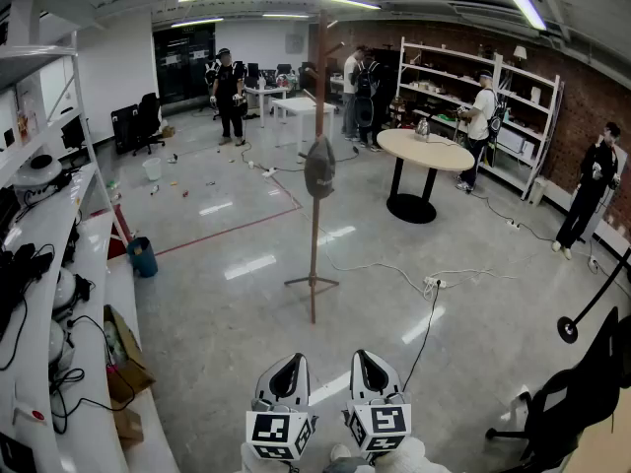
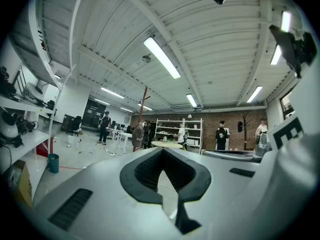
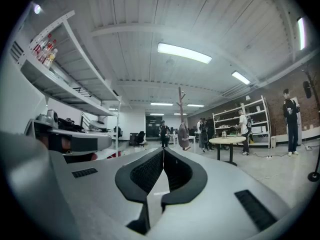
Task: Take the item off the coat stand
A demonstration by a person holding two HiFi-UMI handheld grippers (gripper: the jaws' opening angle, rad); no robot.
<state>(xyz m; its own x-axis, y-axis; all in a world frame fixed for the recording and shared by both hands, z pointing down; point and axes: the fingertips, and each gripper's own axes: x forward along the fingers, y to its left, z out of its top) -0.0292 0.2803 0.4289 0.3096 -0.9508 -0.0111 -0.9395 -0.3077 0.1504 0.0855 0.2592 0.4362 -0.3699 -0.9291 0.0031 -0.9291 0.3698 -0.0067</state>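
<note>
The dark item is hung about halfway up the coat stand, its long axis upright along the pole. What kind of thing it is cannot be made out. The stand is planted on the open floor, straight ahead of both grippers and well apart from them. The left gripper and the right gripper are held level, side by side, each with jaws together on nothing. The item is seen slightly left of the left jaws' line and slightly right of the right's, so neither hand is judged clearly nearer. A forward approach is called for first.
</note>
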